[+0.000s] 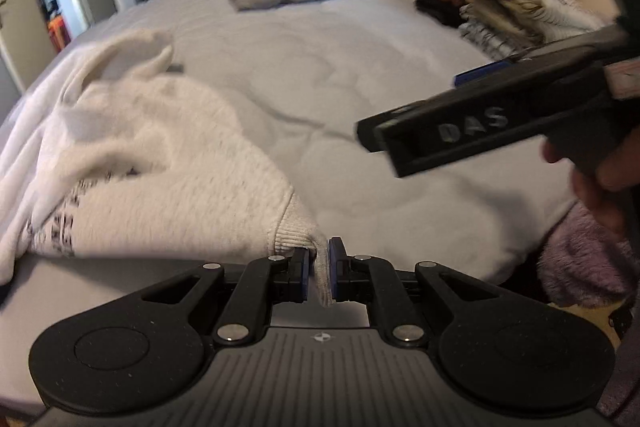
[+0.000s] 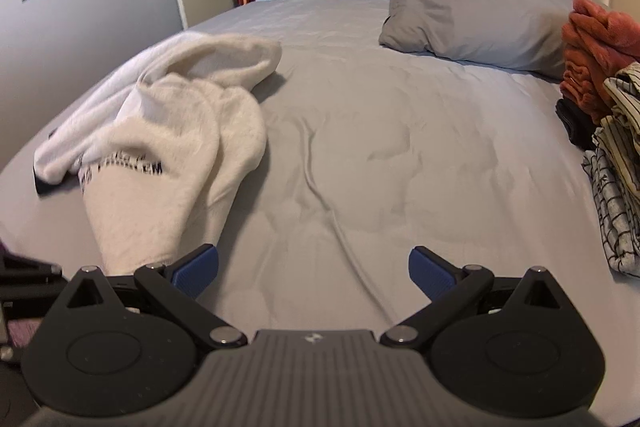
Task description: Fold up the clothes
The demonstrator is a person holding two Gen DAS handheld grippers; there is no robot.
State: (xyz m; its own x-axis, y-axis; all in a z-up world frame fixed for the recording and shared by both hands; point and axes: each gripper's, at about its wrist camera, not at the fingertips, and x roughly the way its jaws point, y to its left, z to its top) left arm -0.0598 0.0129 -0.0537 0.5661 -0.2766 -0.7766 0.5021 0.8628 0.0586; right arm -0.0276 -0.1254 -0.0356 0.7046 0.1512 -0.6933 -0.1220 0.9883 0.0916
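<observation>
Fleece, thick and limp, makes up the one white sweatshirt (image 2: 168,131) crumpled on the left of the bed (image 2: 400,155); it looks light but bulky, likely to sag and drag unless held at two corners. The ribbed hem corner seems the firmest hold, and the left gripper (image 1: 319,267) has its jaws closed on exactly that at the near edge. The right gripper (image 2: 313,269) hovers near, jaws spread wide and empty. One grey pillow (image 2: 472,15) lies far right, and one stack of folded clothes (image 2: 604,115) at the right edge.
</observation>
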